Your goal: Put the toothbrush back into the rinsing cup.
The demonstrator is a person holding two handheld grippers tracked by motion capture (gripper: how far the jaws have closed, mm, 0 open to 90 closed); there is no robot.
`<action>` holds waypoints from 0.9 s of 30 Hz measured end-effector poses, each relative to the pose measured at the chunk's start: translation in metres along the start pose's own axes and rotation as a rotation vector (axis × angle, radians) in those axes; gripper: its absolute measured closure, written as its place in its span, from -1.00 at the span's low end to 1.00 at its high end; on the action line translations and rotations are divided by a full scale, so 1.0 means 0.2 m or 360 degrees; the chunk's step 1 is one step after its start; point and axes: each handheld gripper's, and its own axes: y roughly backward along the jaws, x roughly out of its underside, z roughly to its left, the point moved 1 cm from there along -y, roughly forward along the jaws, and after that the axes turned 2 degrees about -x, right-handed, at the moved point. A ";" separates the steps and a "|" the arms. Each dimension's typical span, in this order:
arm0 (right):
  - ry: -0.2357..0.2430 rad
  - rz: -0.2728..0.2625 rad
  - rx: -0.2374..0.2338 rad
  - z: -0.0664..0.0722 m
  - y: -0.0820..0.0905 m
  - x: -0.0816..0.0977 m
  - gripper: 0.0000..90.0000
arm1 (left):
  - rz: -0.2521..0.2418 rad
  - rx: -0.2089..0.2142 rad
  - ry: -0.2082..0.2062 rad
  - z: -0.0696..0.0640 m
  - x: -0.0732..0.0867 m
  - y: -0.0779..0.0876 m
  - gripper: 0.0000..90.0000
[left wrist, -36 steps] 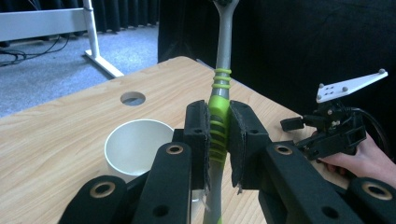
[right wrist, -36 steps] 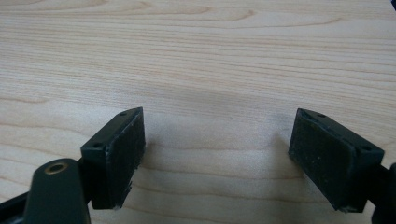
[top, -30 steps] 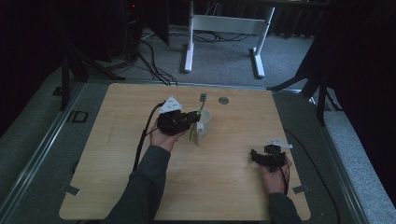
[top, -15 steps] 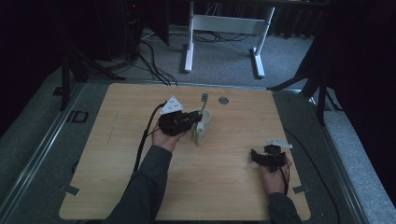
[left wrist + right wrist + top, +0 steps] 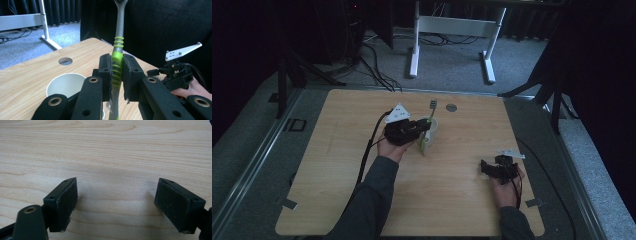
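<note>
A green and grey toothbrush stands almost upright between the pads of my left gripper, which is shut on its ribbed handle. Seen from above, the left gripper holds the toothbrush at the near side of a white cup in the middle of the table. The brush head points away and up, and the handle's end hangs by the cup's front. The cup looks empty inside. My right gripper rests low at the table's right front, and its own view shows the right gripper open over bare wood.
The wooden table has a round cable hole behind the cup. A black cable trails from the left gripper toward the front. A white desk frame and floor cables stand beyond the far edge.
The left gripper and the toothbrush have drifted very slightly to the right. The right gripper has stayed where it was.
</note>
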 end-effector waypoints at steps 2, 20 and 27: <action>0.0001 0.0000 0.0000 0.00 0.00 0.00 -0.60 | -0.0005 0.0000 0.0005 0.00 0.00 -0.01 0.75; 0.0001 0.0000 0.0000 0.00 0.00 0.00 -0.60 | -0.0080 0.0002 0.0005 0.00 0.01 -0.05 0.75; 0.0000 0.0000 0.0000 0.00 0.00 0.00 -0.60 | -0.0131 -0.0007 0.0011 0.01 0.00 -0.06 0.75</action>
